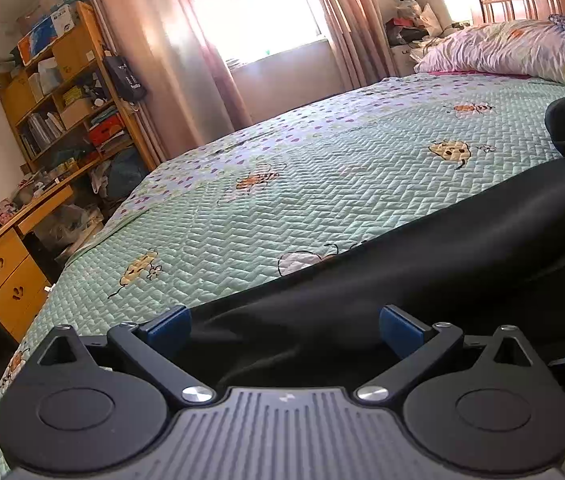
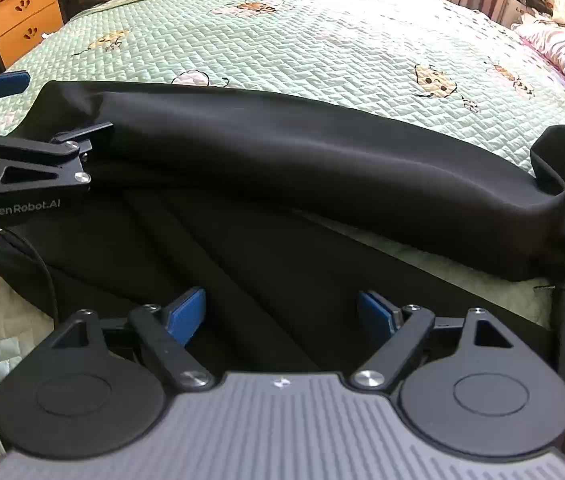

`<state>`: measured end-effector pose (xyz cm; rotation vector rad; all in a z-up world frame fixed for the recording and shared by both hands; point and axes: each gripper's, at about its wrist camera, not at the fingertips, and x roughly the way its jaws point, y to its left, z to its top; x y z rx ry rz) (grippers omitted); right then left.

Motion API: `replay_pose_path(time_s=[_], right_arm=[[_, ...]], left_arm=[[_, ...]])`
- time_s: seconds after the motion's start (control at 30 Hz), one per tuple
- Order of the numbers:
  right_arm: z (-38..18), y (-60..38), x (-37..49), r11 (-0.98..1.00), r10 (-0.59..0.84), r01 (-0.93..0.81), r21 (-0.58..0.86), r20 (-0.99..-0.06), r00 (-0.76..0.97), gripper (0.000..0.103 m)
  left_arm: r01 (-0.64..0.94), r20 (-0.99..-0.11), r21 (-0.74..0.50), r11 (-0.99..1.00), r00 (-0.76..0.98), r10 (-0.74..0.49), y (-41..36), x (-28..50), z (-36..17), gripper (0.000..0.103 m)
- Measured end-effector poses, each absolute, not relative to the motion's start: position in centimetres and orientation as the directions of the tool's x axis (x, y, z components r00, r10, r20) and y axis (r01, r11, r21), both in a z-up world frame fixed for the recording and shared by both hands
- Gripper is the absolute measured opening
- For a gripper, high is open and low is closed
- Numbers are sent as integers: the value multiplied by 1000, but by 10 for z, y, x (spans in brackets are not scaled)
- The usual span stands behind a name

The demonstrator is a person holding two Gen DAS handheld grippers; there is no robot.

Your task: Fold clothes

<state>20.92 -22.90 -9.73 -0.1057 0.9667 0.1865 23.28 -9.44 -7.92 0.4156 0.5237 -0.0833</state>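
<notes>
A black garment [image 2: 302,152] lies across the green quilted bedspread [image 2: 302,40], with a thick rolled fold along its far edge and flatter pleats nearer me. My right gripper [image 2: 281,316] hovers over the flat near part, its blue pads wide apart and pressing nothing. My left gripper [image 2: 68,102] is at the garment's left end, its jaws open on either side of that corner. In the left wrist view the left gripper [image 1: 284,332] stands open, with the black garment [image 1: 402,264] bunched between its pads but not pinched.
A wooden desk with drawers [image 1: 2,272] and a loaded bookshelf [image 1: 62,92] stand past the bed's left side. A floral pillow [image 1: 514,52] lies at the headboard end. The bedspread [image 1: 282,184] stretches on beyond the garment. A black cable [image 2: 42,264] trails by the left gripper.
</notes>
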Motion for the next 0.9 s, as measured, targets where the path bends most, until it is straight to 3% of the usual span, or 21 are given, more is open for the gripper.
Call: replay_pose_path(time_s=[0.13, 0.27, 0.4, 0.5, 0.6, 0.67, 0.73, 0.83, 0.9], right_arm=[[-94, -257, 209, 963, 252, -223, 148, -788, 563, 83], [-75, -346, 196, 924, 344, -161, 346, -572, 745, 83], [-64, -450, 190, 954, 98, 38, 296, -433, 896, 85], [-58, -502, 196, 977, -34, 122, 176, -435, 900, 84], [-52, -546, 200, 965, -149, 222, 143, -397, 906, 85], [-51, -592, 204, 919, -183, 297, 258, -387, 904, 85], [-60, -640, 212, 854, -116, 286, 434, -377, 919, 86], [-83, -678, 245, 846, -117, 336, 414, -472, 874, 87], [-103, -698, 268, 821, -31, 312, 478, -509, 860, 87]], left_arm=[[179, -530, 322, 930, 847, 20, -89, 241, -76, 101], [163, -557, 170, 972, 829, -41, -70, 254, -63, 102], [163, -575, 62, 985, 812, -98, -60, 264, -59, 102], [169, -592, 60, 984, 799, -101, -66, 268, -65, 102], [202, -608, 66, 977, 785, -122, -74, 269, -73, 102], [221, -613, 79, 972, 780, -127, -79, 269, -77, 102], [226, -620, 86, 970, 775, -126, -84, 272, -81, 102], [232, -626, 80, 970, 768, -132, -91, 281, -85, 102], [225, -629, 77, 971, 767, -128, -95, 287, -86, 102]])
